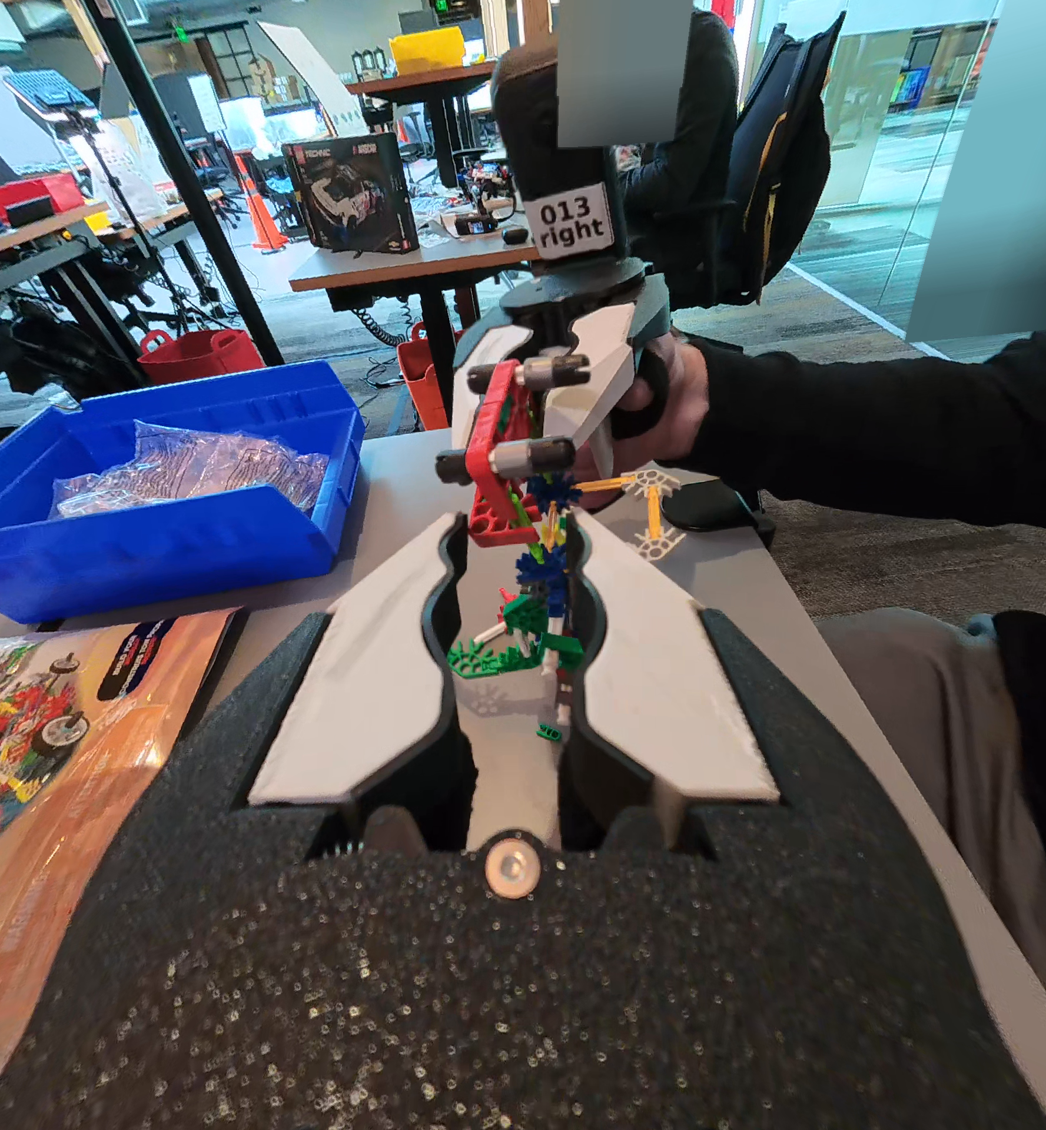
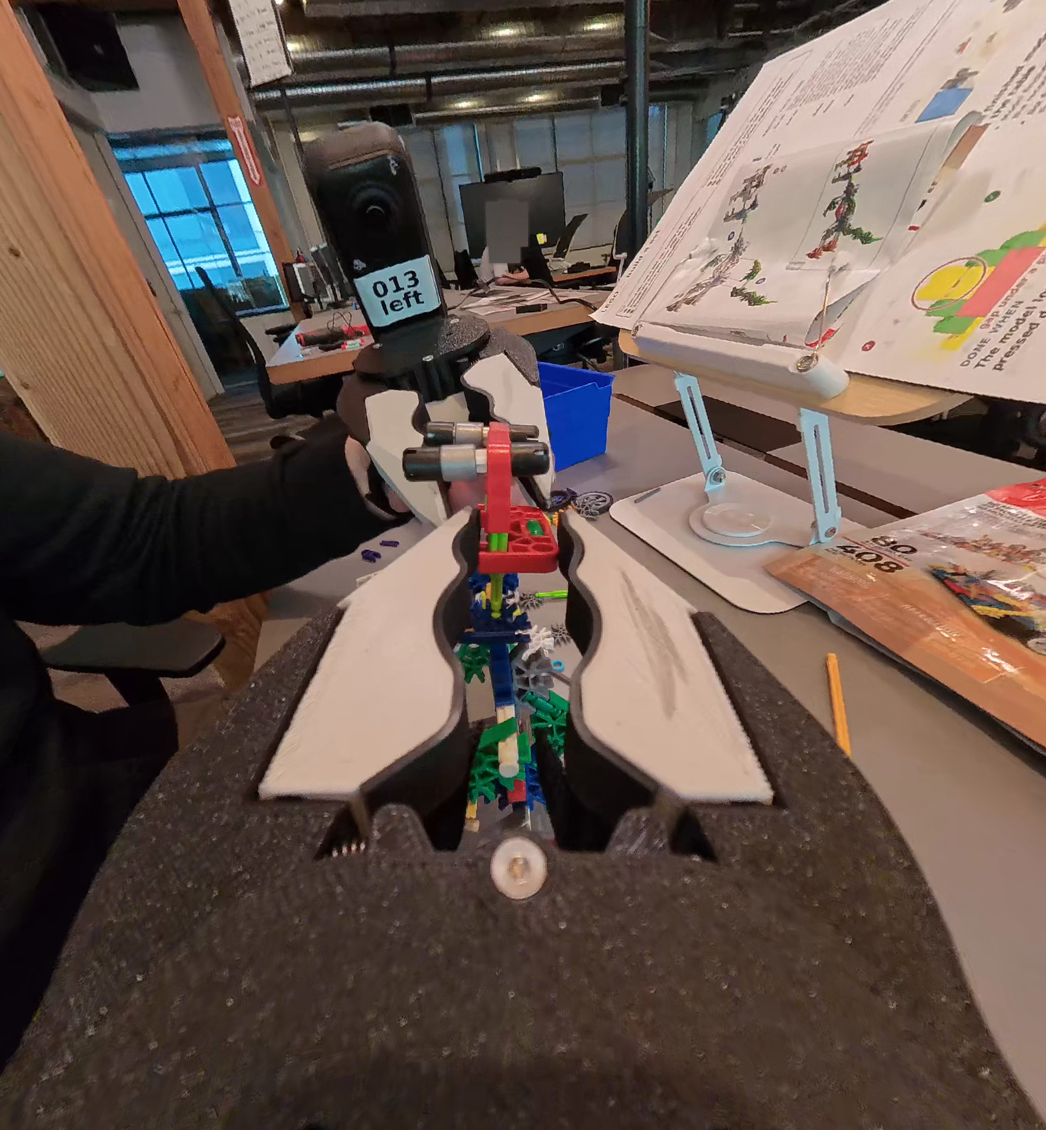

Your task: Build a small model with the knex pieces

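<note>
A toy model of snap-together rods and connectors [image 1: 545,587], blue, green and white, is held above the grey table [image 1: 398,489]. It has a red block [image 2: 517,544] and a red frame carrying two black-and-grey rollers [image 1: 496,422]. My left gripper [image 1: 520,532] is closed on it near the red block, with the model's green end lying between its fingers. My right gripper [image 2: 517,538] is clamped on the red block from the opposite side. Each gripper shows in the other's view, the right [image 1: 529,471] and the left [image 2: 489,501], tip to tip.
A blue bin [image 1: 141,538] with clear plastic bags [image 1: 202,465] stands at the left. A printed toy bag [image 2: 967,611], a yellow rod [image 2: 838,703] and a white stand [image 2: 722,538] holding instruction pages [image 2: 814,214] are there. A yellow-and-white piece [image 1: 655,513] lies near the table edge. My two grippers' fingertips are within a few centimetres of each other.
</note>
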